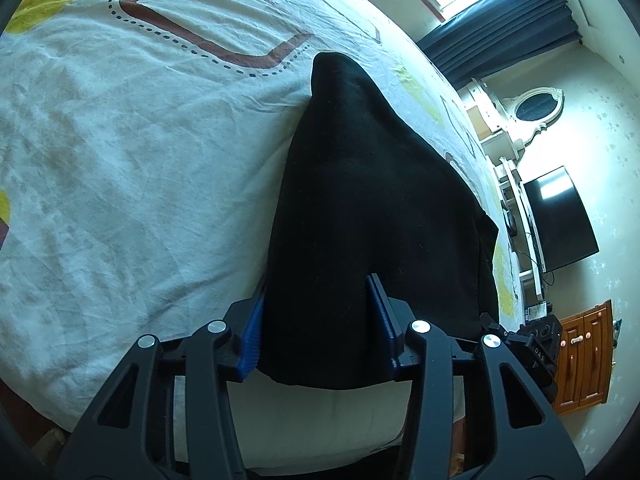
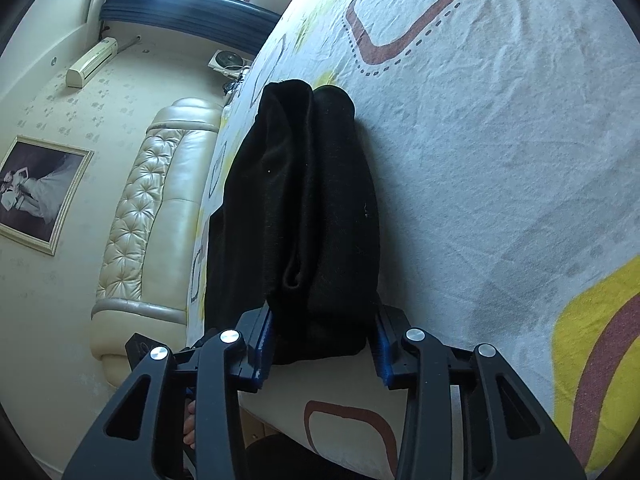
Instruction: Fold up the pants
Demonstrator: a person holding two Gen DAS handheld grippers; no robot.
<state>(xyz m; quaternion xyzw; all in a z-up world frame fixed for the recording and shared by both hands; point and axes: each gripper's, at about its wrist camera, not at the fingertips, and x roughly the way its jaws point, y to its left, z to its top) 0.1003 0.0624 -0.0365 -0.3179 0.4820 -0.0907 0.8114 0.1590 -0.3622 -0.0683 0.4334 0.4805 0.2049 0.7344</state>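
Note:
Black pants (image 1: 360,180) lie folded lengthwise on the patterned bed sheet (image 1: 120,160), running away from the near edge of the bed. My left gripper (image 1: 318,288) has its blue pads (image 1: 252,332) pressed against both sides of the near end of the cloth. In the right wrist view the pants (image 2: 304,200) show as a thick bundle with a fold down the middle. The right gripper (image 2: 324,312) is shut on the other part of that near end, its pads (image 2: 382,344) squeezing the fabric. Part of the right gripper's body (image 1: 536,344) shows beside the pants.
The bed sheet (image 2: 500,160) spreads wide on either side of the pants. A padded cream headboard (image 2: 152,208) stands at one end. A dark TV (image 1: 560,216), a wooden cabinet (image 1: 584,356) and a white dresser (image 1: 520,116) line the far wall.

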